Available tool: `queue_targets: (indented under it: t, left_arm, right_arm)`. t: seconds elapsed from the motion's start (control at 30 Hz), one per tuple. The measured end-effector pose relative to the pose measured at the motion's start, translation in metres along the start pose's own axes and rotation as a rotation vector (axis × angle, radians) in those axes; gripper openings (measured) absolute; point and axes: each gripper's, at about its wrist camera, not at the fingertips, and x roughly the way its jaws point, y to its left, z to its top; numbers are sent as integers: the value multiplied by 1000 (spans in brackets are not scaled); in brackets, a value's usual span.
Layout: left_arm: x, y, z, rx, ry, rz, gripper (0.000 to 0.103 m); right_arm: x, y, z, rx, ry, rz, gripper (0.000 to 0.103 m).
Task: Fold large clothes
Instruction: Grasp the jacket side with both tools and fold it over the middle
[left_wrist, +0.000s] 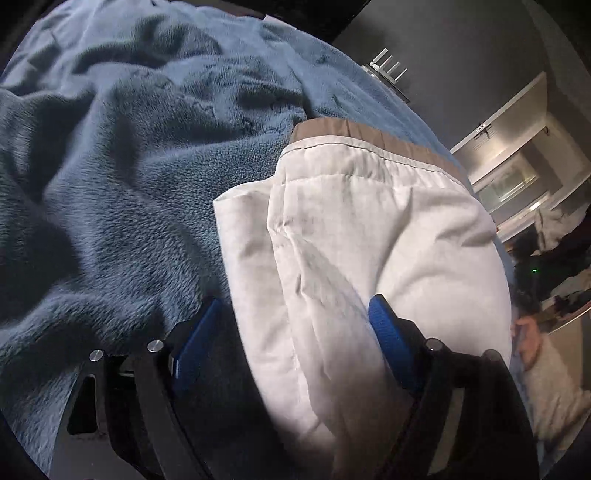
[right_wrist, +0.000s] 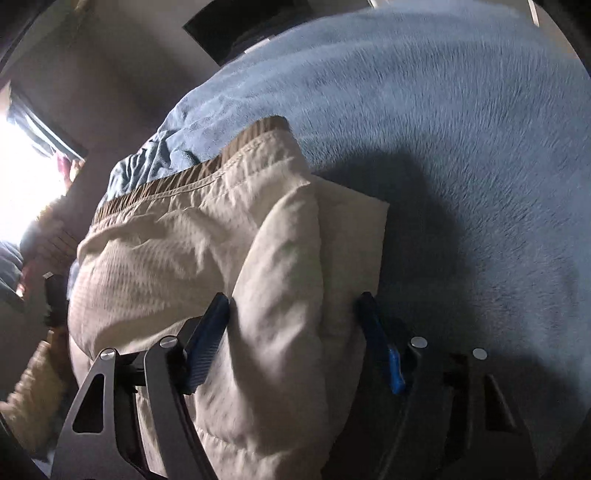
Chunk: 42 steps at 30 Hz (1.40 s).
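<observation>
Both your grippers sit spread wide with the cream-white woven garment with a tan waistband (left_wrist: 369, 229) bunched between the blue pads, left gripper (left_wrist: 295, 332) and right gripper (right_wrist: 291, 325) alike; neither is clamped, the cloth just lies folded on the fuzzy blue fleece blanket (left_wrist: 129, 147) straight ahead of both tools. If you close now you likely catch only the top layer or an uneven bunch, so the fold slides apart when lifted. Go too deep and the lower pads may snag the blanket pile and drag it along with the garment.
</observation>
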Motion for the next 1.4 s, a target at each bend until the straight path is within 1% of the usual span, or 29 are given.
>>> queue_targets:
  t: [0.03, 0.1, 0.17, 0.27, 0.33, 0.43, 0.5, 0.53, 0.57, 0.6, 0.63, 0.67, 0.7, 0.73, 0.77, 0.8, 0.83, 0.9, 0.97, 1.03, 1.1, 1.13, 1.17, 1.2, 1.27, 1.3, 1.33, 1.37, 1.4]
  left_arm:
    - [4, 1, 2, -3, -2, -8, 81]
    - [8, 1, 5, 4, -13, -13, 82]
    - [14, 3, 9, 6, -11, -22, 84]
    - [17, 5, 12, 7, -13, -42, 86]
    - [20, 6, 13, 11, -17, -48, 88]
    - [21, 5, 14, 15, -21, -51, 88]
    - [22, 5, 14, 11, -25, -53, 88]
    - [23, 5, 16, 10, -30, -55, 85]
    - [23, 3, 17, 10, -40, -62, 81]
    - [23, 2, 17, 8, -50, -80, 67]
    - [22, 1, 18, 5, -62, -95, 55]
    - [22, -2, 19, 11, -70, -98, 51]
    - [20, -9, 19, 43, -84, -85, 41]
    - [16, -15, 18, 72, -99, -75, 31]
    - [12, -22, 16, 106, -116, -58, 27]
    - [8, -30, 15, 133, -129, -35, 21]
    - [2, -35, 13, 151, -145, -27, 16]
    - [-13, -42, 12, 166, -183, -22, 12]
    - [-31, -50, 13, 178, -227, -30, 12]
    - [-46, -66, 19, 224, -252, -25, 11]
    - [-60, -77, 26, 272, -277, -17, 11]
    - [-65, -79, 32, 277, -298, -7, 11]
    - [-67, -77, 40, 251, -310, -18, 11]
    - [-65, -72, 46, 229, -318, -20, 11]
    - [-55, -60, 61, 175, -326, 5, 11]
    - [-47, -54, 66, 146, -315, 12, 12]
    - [-38, -45, 71, 116, -288, 25, 12]
    - [-28, -40, 73, 107, -259, 51, 13]
    - [-12, -34, 78, 96, -217, 97, 14]
  right_arm:
    - [4, -5, 2, 25, 9, 27, 68]
    - [8, -12, 7, 61, 12, 48, 68]
    - [11, -18, 11, 75, 14, 47, 71]
    - [17, -29, 14, 118, 31, 84, 76]
    - [20, -31, 15, 117, 41, 88, 80]
    - [22, -22, 16, 79, 57, 56, 85]
    - [29, -19, 15, 73, 73, 63, 88]
    - [31, -18, 16, 77, 75, 72, 88]
    - [32, -17, 16, 81, 74, 83, 85]
    - [31, -17, 16, 82, 57, 98, 68]
    - [30, -16, 16, 83, 37, 116, 52]
    - [26, -14, 15, 87, 0, 114, 46]
    - [24, -11, 13, 73, -18, 109, 35]
    - [17, -2, 10, 27, -49, 82, 27]
    - [13, 6, 9, -1, -69, 64, 24]
    - [6, 13, 6, -30, -97, 50, 16]
    - [-3, 22, 3, -58, -130, 35, 13]
    - [-19, 41, -1, -140, -187, -4, 11]
    - [-33, 62, -4, -210, -250, -27, 10]
    - [-48, 79, -4, -263, -312, -42, 9]
    - [-53, 87, 1, -282, -344, -36, 8]
    - [-56, 91, 7, -291, -373, -23, 8]
    - [-59, 90, 12, -287, -389, -8, 8]
    - [-59, 89, 19, -272, -399, 5, 8]
    - [-50, 88, 35, -247, -411, 12, 8]
    - [-41, 87, 42, -233, -400, -7, 8]
    - [-25, 80, 51, -198, -369, -32, 8]
    - [-8, 82, 59, -173, -344, -44, 9]
    - [3, 77, 64, -151, -317, -74, 10]
